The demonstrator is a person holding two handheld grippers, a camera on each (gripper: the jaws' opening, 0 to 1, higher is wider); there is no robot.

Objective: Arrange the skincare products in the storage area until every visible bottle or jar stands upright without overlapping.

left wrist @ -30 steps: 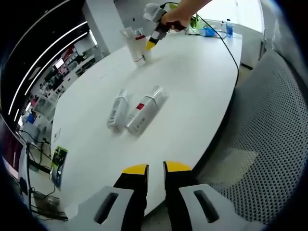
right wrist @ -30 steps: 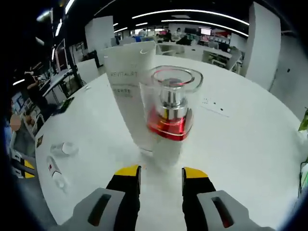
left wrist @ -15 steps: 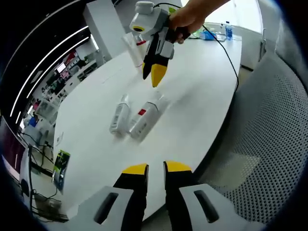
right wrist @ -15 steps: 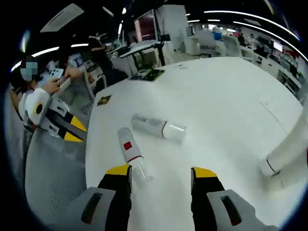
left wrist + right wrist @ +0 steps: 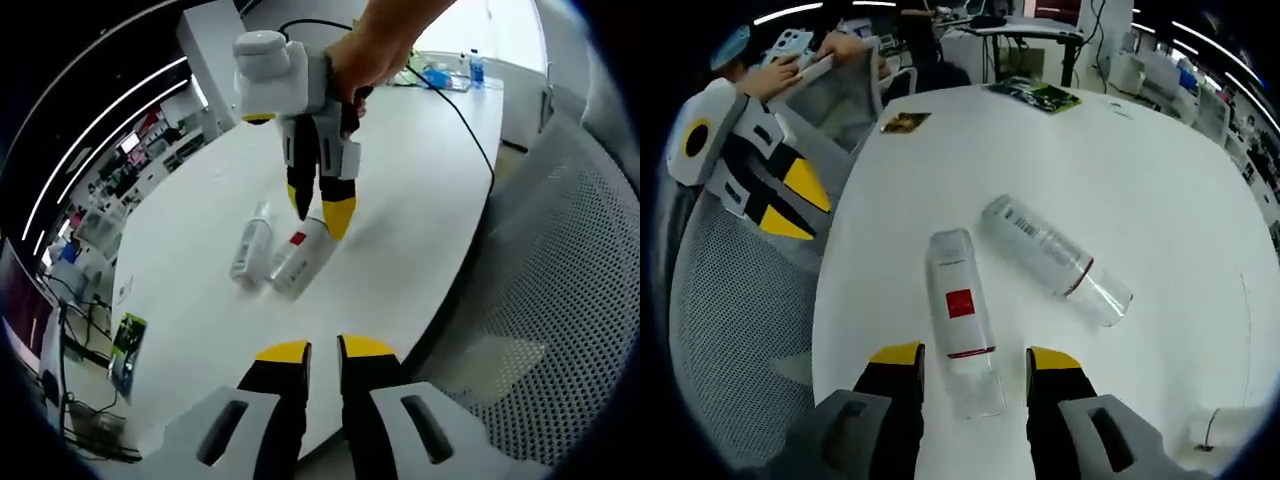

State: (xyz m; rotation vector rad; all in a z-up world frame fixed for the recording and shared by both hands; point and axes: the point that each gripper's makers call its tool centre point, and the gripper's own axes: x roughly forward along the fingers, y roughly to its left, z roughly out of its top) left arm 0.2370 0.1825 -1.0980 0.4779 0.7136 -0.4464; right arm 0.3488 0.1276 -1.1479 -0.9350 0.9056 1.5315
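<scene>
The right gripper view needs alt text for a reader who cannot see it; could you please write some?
The right gripper, jaws open, hangs over the clear cap end of a white bottle with a red label lying flat on a white table. A second white bottle lies beside it, apart, and the left gripper waits at the table's edge.

White bottle [image 5: 958, 305], red square label

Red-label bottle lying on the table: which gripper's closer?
Right. The right gripper hangs just over the red-label bottle, its fingers straddling the clear cap end. The left gripper hangs back past the table edge.
</scene>
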